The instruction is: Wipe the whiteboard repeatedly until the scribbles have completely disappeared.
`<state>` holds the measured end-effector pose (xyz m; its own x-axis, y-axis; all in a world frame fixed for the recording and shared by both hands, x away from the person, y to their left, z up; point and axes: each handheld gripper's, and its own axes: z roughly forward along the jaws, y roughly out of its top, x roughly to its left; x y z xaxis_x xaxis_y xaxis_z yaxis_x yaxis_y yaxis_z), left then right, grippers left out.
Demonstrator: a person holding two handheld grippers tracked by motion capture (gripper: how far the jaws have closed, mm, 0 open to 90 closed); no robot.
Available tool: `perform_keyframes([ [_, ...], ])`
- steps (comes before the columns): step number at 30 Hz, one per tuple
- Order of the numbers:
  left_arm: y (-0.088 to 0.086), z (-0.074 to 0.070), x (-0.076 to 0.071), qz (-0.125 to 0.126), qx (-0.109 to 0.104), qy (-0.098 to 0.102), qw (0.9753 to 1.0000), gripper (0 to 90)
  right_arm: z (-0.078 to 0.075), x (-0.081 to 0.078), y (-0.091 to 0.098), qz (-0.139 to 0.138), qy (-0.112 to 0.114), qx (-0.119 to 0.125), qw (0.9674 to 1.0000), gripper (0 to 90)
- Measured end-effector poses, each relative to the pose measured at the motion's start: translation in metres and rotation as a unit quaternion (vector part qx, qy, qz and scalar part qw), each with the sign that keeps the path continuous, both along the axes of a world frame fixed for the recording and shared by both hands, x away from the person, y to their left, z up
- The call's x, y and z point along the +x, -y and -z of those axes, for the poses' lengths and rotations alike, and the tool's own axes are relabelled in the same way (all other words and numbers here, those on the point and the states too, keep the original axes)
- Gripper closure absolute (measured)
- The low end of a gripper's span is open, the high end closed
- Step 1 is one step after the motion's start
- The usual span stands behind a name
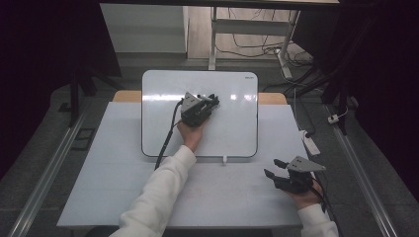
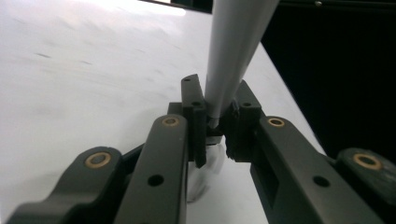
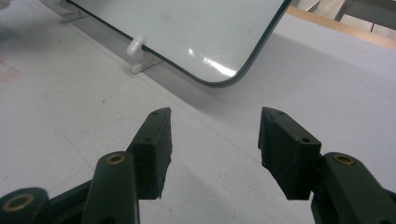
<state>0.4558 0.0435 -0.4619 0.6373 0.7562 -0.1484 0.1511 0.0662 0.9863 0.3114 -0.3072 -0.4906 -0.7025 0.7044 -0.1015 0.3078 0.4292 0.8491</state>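
A white whiteboard [image 1: 232,133] lies at the back middle of the pale table [image 1: 99,187]. My left gripper [image 1: 213,102] hovers over its upper middle, shut on a pale grey pen-like stick [image 2: 233,51]. The stick runs up and out from between the jaws, over the board's glossy surface [image 2: 70,70]. Whether its tip touches the board I cannot tell. My right gripper [image 1: 273,167] rests at the table's front right, open, with nothing between its jaws. Seen from the right gripper [image 3: 215,126], the board's rounded corner [image 3: 219,77] lies just ahead.
A small white foot [image 3: 137,49] props the board's near edge [image 1: 224,159]. A white power strip [image 1: 310,143] lies off the table's right side. Cables and desk legs [image 1: 213,44] stand behind the table. A wooden strip [image 1: 272,98] shows at the table's back edge.
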Motion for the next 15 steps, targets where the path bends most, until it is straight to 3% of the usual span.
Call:
perform_keyframes([
  [4,0.009,0.003,-0.002,0.008,0.008,0.002,0.9999,79.0,0.000,0.000,0.000,0.002,-0.001,0.001,1.0000,44.6],
  [11,-0.016,-0.004,0.003,-0.020,-0.011,0.001,0.9997,78.9,0.000,0.000,0.002,0.002,0.000,0.001,1.0000,44.6],
  [15,-0.004,0.001,-0.002,0.000,0.005,-0.001,1.0000,78.9,0.000,0.000,0.001,0.001,-0.001,0.001,1.0000,44.6],
])
